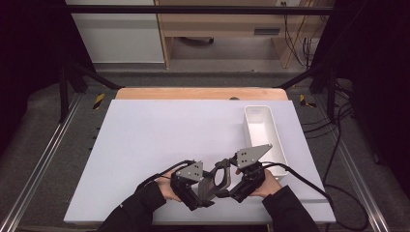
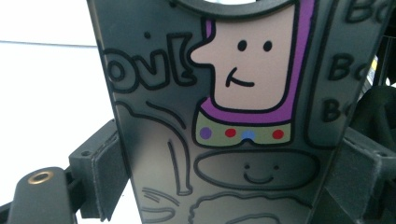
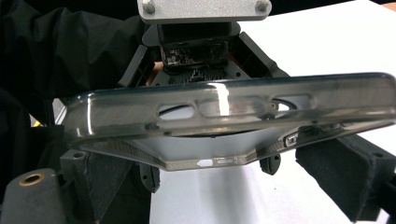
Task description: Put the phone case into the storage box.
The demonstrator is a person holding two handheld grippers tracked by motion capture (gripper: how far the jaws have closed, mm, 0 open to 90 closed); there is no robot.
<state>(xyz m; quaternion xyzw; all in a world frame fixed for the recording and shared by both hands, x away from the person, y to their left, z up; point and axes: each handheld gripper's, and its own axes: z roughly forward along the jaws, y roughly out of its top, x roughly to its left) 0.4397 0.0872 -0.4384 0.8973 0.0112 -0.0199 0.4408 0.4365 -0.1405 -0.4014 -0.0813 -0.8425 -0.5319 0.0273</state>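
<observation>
A smoky translucent phone case (image 1: 221,175) hangs above the table's near edge between my two grippers. In the left gripper view its back (image 2: 243,88) bears a cartoon figure with a purple hood, and the left gripper (image 2: 229,182) is shut across its width, a pad (image 2: 109,179) against each side rim. In the high view the left gripper (image 1: 208,187) meets the right gripper (image 1: 233,186) at the case. In the right gripper view the case (image 3: 224,105) lies edge-on across the right gripper (image 3: 224,182), its lower rim resting against both pads (image 3: 336,172).
A long white bin (image 1: 247,126) stands at the right of the white table top (image 1: 159,140). A wooden strip (image 1: 200,93) runs along the far edge. Cables (image 1: 309,181) trail from the right gripper over the table's right side. Black frame posts stand at both back corners.
</observation>
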